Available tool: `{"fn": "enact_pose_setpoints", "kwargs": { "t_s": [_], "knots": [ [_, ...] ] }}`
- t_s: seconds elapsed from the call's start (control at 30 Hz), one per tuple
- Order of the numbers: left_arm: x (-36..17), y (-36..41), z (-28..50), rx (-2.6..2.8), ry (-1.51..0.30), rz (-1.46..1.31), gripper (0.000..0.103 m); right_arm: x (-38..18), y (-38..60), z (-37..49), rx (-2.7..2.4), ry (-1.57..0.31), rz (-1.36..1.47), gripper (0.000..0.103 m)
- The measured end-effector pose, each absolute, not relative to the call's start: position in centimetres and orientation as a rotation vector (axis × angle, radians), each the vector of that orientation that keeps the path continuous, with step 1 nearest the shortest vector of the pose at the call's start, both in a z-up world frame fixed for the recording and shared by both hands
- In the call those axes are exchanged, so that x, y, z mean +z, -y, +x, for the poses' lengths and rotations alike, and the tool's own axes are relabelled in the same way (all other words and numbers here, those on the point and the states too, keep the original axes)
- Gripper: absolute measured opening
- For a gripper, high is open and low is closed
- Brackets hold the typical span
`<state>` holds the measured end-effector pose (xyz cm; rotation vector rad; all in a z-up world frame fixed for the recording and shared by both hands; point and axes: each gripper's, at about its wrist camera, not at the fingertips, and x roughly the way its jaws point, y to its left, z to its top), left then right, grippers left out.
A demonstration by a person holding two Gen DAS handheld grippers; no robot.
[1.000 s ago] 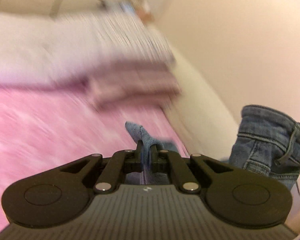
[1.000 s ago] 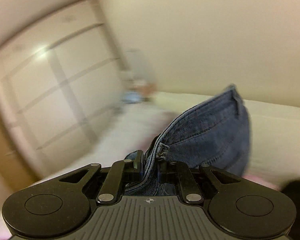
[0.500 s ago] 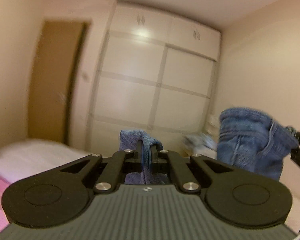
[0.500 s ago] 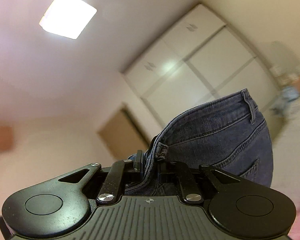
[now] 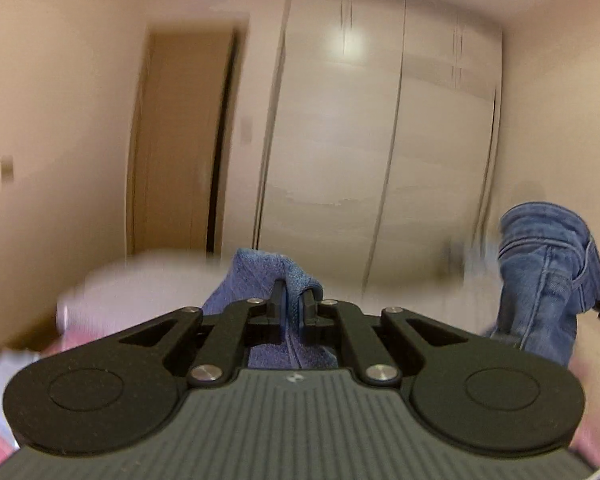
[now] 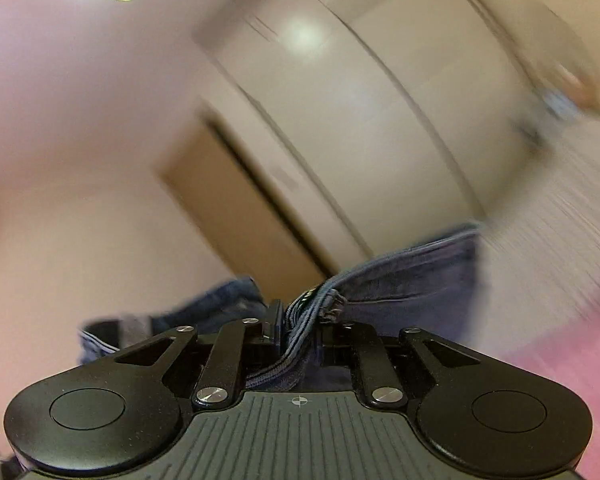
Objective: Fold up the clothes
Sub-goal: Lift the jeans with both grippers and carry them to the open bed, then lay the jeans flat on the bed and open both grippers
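Jeans (image 5: 544,280) hang in mid-air between two hand-held grippers, lifted clear of a bed with a pink cover (image 6: 560,364). Both cameras point at a pale wardrobe (image 5: 380,140) and a brown door (image 5: 180,140).

The left gripper (image 5: 291,304) has its jaws closed almost together on a bunched fold of blue cloth (image 5: 260,276). The right gripper (image 6: 300,320) is clamped just as narrowly on a thick, stitched edge of the denim, seemingly near the zip, with more cloth spilling out to either side. In the left view, a further stretch of the jeans with a belt loop dangles at the right edge, beside part of the other tool.

The risk, judging from these views, lies in the grips. Each hold takes only a small pinch of heavy cloth, and a quick swing could pull one out, dropping that side onto the bed in a heap. Uneven holds could also lay the garment down twisted, so that any fold comes out crooked.

Much is out of sight. The legs of the jeans fall below both frames, so their length, and whether they are already doubled over, cannot be told. Blur smears the bed and the right-hand room corner. The person's hands are not clearly visible.
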<state>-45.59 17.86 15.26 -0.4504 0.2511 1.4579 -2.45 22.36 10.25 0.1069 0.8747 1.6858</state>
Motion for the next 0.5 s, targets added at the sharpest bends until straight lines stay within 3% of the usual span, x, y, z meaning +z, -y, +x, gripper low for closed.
{"fn": "enact_pose_setpoints", "kwargs": {
  "t_s": [0.07, 0.17, 0.23, 0.33, 0.5],
  "knots": [
    [8.1, -17.6, -44.5, 1.462, -0.416, -0.600, 0.017, 2.2, -21.5, -0.6, 1.475, -1.008, -0.160, 0.030],
    [-2.6, -17.2, -42.8, 1.447, -0.665, -0.824, 0.015, -8.1, -17.3, 2.6, 1.235, -1.132, -0.458, 0.030],
    [-7.4, -13.1, -43.5, 1.467, -0.752, -0.955, 0.012, -10.5, -13.5, 3.0, 1.198, -1.197, -0.509, 0.031],
    [-9.3, -8.9, -43.4, 1.435, -0.773, -1.077, 0.013, -10.6, -9.9, 4.2, 1.214, -1.258, -0.556, 0.033],
    [-8.4, -3.6, -40.7, 1.413, -0.821, -1.045, 0.013, -8.9, -3.4, 0.3, 1.329, -1.175, -0.653, 0.035]
  ]
}}
